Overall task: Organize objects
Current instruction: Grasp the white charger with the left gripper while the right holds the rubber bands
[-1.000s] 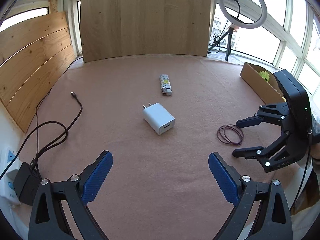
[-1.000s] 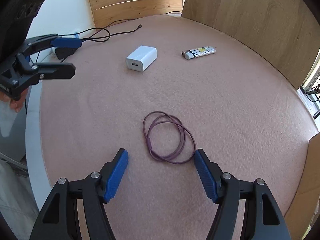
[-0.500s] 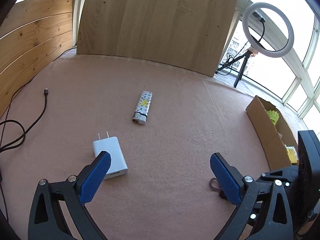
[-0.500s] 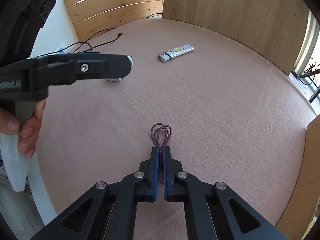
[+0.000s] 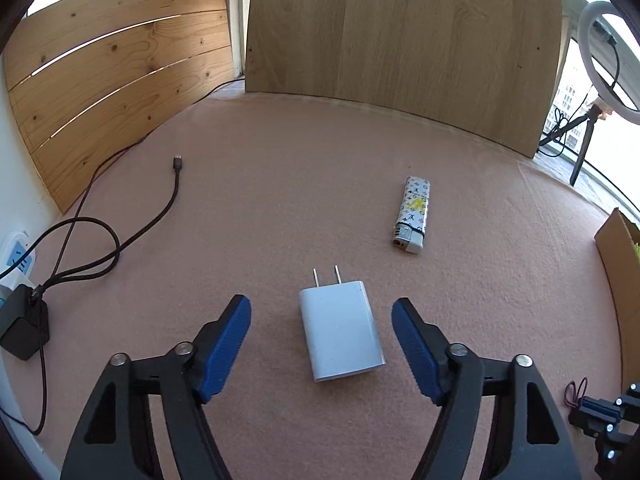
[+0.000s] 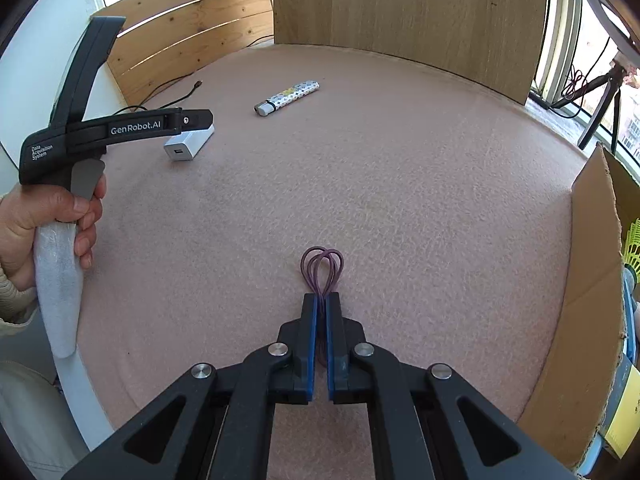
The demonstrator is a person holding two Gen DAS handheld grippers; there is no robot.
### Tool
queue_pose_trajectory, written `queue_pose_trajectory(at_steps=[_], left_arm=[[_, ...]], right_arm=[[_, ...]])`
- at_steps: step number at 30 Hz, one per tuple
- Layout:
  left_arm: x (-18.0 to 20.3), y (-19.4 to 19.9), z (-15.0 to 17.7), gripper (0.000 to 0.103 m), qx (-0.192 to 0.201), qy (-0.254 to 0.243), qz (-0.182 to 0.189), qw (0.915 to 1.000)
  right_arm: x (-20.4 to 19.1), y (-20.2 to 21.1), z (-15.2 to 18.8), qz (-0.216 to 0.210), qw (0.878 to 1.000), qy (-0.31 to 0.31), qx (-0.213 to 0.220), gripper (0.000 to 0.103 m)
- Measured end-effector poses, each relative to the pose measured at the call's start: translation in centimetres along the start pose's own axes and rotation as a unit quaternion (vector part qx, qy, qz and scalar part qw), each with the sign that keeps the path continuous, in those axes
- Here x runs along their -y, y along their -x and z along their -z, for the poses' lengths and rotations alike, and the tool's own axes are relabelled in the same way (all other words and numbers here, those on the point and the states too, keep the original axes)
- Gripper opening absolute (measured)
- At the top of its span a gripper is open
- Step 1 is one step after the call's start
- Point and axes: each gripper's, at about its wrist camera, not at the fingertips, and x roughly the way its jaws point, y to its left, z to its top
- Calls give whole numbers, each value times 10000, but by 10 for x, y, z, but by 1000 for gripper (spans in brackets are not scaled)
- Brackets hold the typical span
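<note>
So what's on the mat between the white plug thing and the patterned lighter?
Nothing. In the left wrist view, only bare pink mat lies between the white charger and the lighter; they sit apart.

On the table (image 5: pixel 280 184), the lighter (image 5: pixel 412 216) lies beyond the charger (image 5: pixel 340 332), cable (image 5: pixel 120 236) left.

Worktop (image 5: pixel 320 184) covered in pinkish felt. At lower centre of the left wrist view lies a white charger (image 5: pixel 340 330); a patterned lighter (image 5: pixel 412 216) at centre right; a dark cable (image 5: pixel 120 236) at left.
</note>
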Motion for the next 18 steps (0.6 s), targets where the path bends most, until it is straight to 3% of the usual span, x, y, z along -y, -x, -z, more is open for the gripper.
queue_pose_trajectory(at_steps=[1,3,5,18], left_arm=[[-1,-4,3,59,-88,19,68,9999],[1,-6,6,52,-101,-3,119,9999],[-1,-5,9,38,-89,-28,205,9997],[-5,6,13,38,37,-153,304,9994]], right_arm=[[0,-1,-1,1,10000,-7,2,3],[-1,0,-1,10,10000,-24,5,3],[0,-1,-1,18,10000,-48,12,3],[-2,1,2,138,9992,-335,165,3]])
